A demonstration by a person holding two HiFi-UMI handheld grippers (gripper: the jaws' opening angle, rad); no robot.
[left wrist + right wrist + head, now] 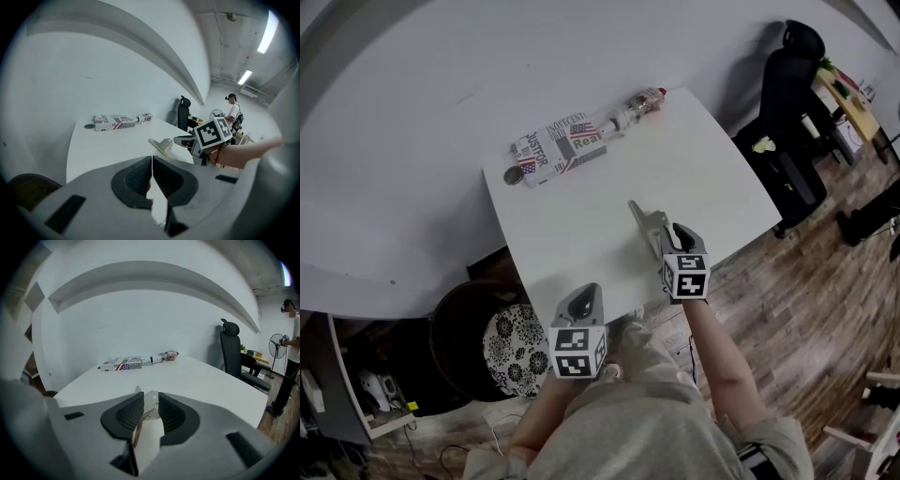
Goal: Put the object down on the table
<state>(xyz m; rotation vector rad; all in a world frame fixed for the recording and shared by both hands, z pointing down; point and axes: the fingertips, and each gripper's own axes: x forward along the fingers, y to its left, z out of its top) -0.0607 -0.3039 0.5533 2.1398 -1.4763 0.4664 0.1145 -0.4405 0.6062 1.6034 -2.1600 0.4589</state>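
The right gripper (668,236) hangs over the near right part of the white tabletop (703,159), jaws spread wide and clamping nothing. Just beyond its tips is the pale metal spring clip (643,221), down flat on the tabletop, its length running from far left to near right. In the right gripper view the clip (149,403) shows in the gap between the ribbed dark pads (129,416), and bare tabletop is visible below it. Whether its near end brushes a pad I cannot tell. The left gripper view catches the same clip (161,146) lying just ahead of the right gripper (185,139), marker cube up.

Over to the left gripper (583,294). It is at the near edge of the tabletop, left of its partner and well apart from the clip. Its own view shows the jaws (152,161) pressed together at the tips with nothing between them.

Along the far edge a flag-printed cardboard box (558,150) lies on its side. A clear plastic bottle (637,106) lies just beside its right end and a small round dark disc (514,175) just off its left end.

Off the tabletop, a black office chair (792,103) stands far right on the wooden floor (806,281). A black-and-white patterned round seat (514,347) sits near left. A person (291,348) stands far off to the right.
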